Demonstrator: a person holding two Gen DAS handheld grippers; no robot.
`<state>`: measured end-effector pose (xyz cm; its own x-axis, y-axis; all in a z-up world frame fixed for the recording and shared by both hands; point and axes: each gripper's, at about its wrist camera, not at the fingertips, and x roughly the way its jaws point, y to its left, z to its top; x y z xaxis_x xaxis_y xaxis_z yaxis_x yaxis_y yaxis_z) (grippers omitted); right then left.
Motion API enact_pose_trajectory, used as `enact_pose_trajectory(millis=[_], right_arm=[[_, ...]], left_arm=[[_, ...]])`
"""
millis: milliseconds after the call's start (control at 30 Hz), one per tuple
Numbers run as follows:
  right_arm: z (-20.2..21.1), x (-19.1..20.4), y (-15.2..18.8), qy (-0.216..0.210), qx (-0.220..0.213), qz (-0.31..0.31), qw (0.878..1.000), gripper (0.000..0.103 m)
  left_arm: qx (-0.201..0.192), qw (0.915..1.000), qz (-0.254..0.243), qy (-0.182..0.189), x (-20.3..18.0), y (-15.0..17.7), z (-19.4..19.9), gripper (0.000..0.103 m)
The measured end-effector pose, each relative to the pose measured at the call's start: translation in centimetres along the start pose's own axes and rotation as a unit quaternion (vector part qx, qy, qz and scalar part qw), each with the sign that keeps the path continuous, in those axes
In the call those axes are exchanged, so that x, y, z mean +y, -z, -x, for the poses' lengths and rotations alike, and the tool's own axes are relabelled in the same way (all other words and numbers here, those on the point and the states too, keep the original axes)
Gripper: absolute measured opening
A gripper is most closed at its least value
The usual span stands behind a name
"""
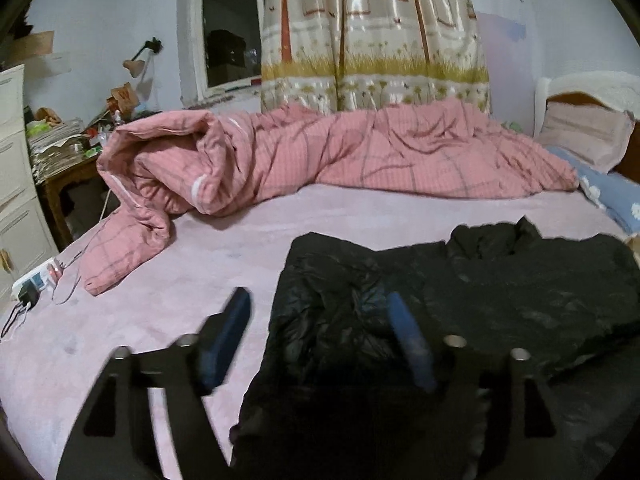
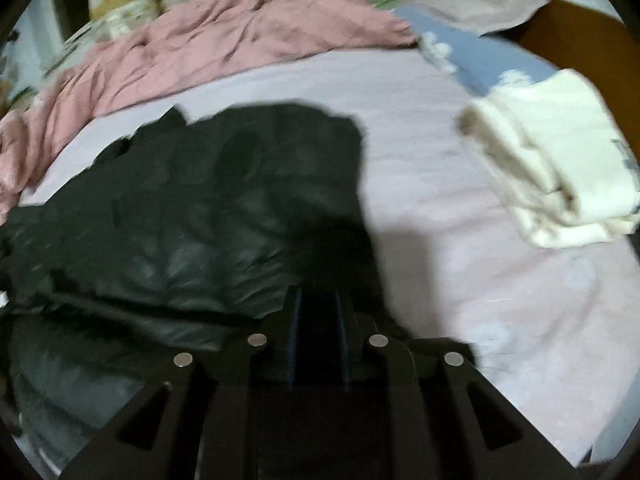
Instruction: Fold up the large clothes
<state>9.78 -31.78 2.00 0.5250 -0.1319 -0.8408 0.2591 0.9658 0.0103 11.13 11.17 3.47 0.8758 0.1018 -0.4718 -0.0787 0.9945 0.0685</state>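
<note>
A black puffy jacket (image 1: 500, 292) lies spread on the pink bed sheet (image 1: 160, 280). It also shows in the right wrist view (image 2: 192, 216). My left gripper (image 1: 320, 312) is open, its blue fingers (image 1: 228, 332) straddling the jacket's left edge just above it. My right gripper (image 2: 316, 304) has its fingers close together with dark jacket fabric between them at the jacket's right edge; the view is blurred.
A rumpled pink checked quilt (image 1: 320, 152) lies along the far side of the bed. A folded cream garment (image 2: 560, 156) sits at the right by a blue pillow (image 2: 480, 56). A power strip (image 1: 36, 280) with cables lies at the left edge. A cluttered side table (image 1: 68, 148) stands beyond.
</note>
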Motion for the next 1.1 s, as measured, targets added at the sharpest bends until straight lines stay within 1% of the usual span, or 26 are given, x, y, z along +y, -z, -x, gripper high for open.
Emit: enact_pose_trajectory(millis=[67,100,133,200,233,267,300,333,367,433,533,567,600,733,900,1000,1100], right_arm=[[1.7,-0.4,-0.1,-0.005,-0.037,-0.002,0.999,0.017],[3.1,-0.5,0.1,-0.010,-0.061,0.000,0.998,0.021],[3.7,-0.5,-0.1,-0.012,-0.076,0.000,0.997,0.022],[5.5,-0.8,0.6,-0.024,-0.108,-0.005,0.994,0.027],[5.9,-0.8,0.8,-0.030,-0.115,-0.008,0.993,0.030],[6.5,-0.9,1.3,-0.040,-0.123,-0.012,0.992,0.041],[6.8,-0.6,1.4,-0.045,-0.128,-0.014,0.991,0.060],[7.3,-0.5,1.8,-0.049,-0.138,-0.016,0.989,0.064],[7.9,-0.4,2.3,-0.048,-0.151,-0.014,0.987,0.067],[8.9,0.4,3.4,-0.040,-0.170,-0.001,0.985,0.068],[10.1,1.0,4.6,-0.040,-0.193,0.013,0.980,0.079],[10.7,1.1,5.1,-0.043,-0.203,0.013,0.978,0.084],[11.3,1.2,5.6,-0.049,-0.212,0.012,0.976,0.086],[12.6,1.6,7.1,-0.067,-0.228,0.009,0.971,0.086],[13.7,2.6,8.9,-0.044,-0.253,0.031,0.966,0.089],[13.9,3.0,9.9,-0.045,-0.261,0.039,0.964,0.089],[13.9,3.0,10.8,-0.052,-0.258,0.034,0.964,0.090]], left_arm=[[-0.014,0.9998,0.009,0.011,0.4,0.0,1.2,0.080],[-0.021,0.9996,0.011,0.015,0.5,0.0,1.8,0.085],[-0.030,0.9993,0.012,0.018,0.5,0.0,2.4,0.088],[-0.055,0.9982,0.013,0.019,0.5,0.0,3.8,0.097],[-0.069,0.9973,0.013,0.021,0.3,0.0,4.5,0.098],[-0.080,0.9965,0.013,0.022,0.1,0.1,5.1,0.101],[-0.090,0.9956,0.012,0.026,0.0,0.1,5.6,0.102],[-0.098,0.9947,0.011,0.030,-0.3,0.1,6.1,0.102],[-0.104,0.9940,0.009,0.032,-0.5,0.2,6.5,0.102],[-0.114,0.9928,0.004,0.039,-1.0,0.6,7.4,0.102],[-0.125,0.9911,-0.002,0.046,-1.6,1.4,8.8,0.102],[-0.129,0.9904,-0.003,0.049,-1.7,1.7,9.3,0.102],[-0.132,0.9898,-0.004,0.052,-1.9,1.9,9.7,0.102],[-0.147,0.9871,-0.006,0.062,-2.4,2.9,11.6,0.102],[-0.157,0.9851,-0.013,0.069,-3.0,4.0,13.2,0.102],[-0.156,0.9849,-0.015,0.074,-3.3,4.8,13.9,0.102],[-0.150,0.9853,-0.023,0.078,-3.7,5.7,14.3,0.102]])
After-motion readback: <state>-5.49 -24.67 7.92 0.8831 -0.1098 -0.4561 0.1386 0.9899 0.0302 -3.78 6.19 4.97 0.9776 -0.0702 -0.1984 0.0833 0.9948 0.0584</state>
